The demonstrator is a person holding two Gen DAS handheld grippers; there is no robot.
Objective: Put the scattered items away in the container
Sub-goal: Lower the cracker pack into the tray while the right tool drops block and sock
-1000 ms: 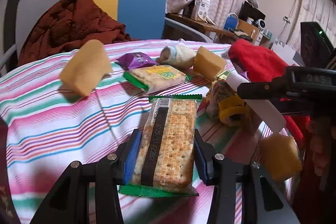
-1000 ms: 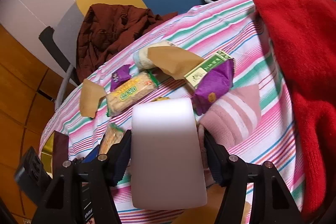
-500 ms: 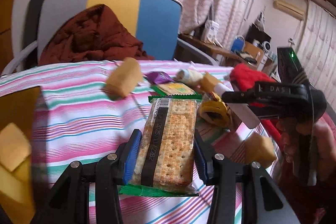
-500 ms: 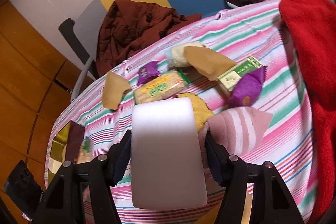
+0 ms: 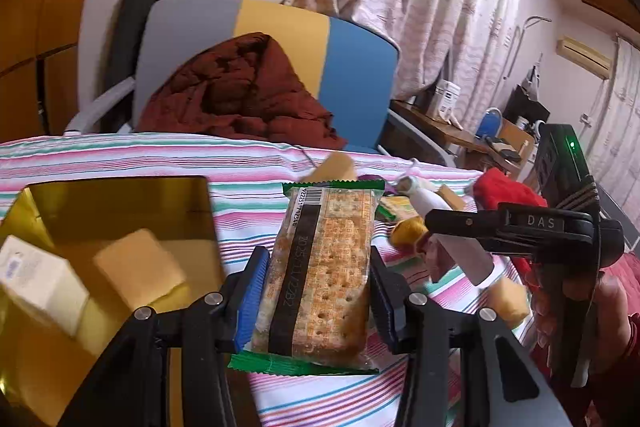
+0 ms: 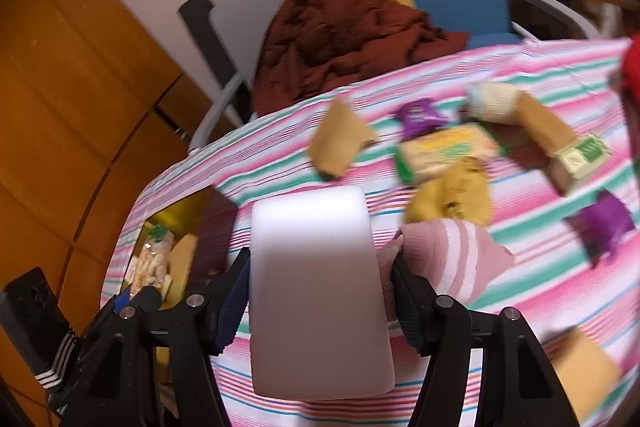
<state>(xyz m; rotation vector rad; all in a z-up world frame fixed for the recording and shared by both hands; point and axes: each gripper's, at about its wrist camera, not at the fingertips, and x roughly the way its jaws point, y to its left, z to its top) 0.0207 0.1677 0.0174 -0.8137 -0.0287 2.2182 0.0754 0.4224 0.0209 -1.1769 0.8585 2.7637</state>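
A: Left claw (image 5: 318, 297)?
B: Clamped on a cracker packet (image 5: 320, 275), blue pads pressing both long sides, packet lifted above the striped worktop (image 5: 120, 155).

A: Right claw (image 6: 320, 291)?
B: Clamped on a white block (image 6: 320, 291), gripped at both edges, also off the cloth. Seen too from the left wrist, out to the right, with a hand (image 5: 576, 307) behind it.

A: Container?
B: Gold box (image 5: 120, 203) at the near left of the worktop, just left of the cracker packet. Holding 1 tan sponge (image 5: 140, 271) and 1 white carton (image 5: 36, 283).

A: Still scattered?
B: Farther right on the cloth: a tan wedge (image 6: 340, 139), a purple wrapper (image 6: 420, 115), a yellow biscuit pack (image 6: 444, 151), a rolled sock (image 6: 492, 103), a yellow sock (image 6: 452, 199), a pink striped sock (image 6: 448, 259) just beside the right claw, a green-labelled box (image 6: 580, 159), another purple pouch (image 6: 604, 223). Blurred in places.

A: Beyond the worktop?
B: Chair (image 5: 280, 43) in grey, yellow and blue, with a brown jacket (image 5: 236, 95) heaped on it.
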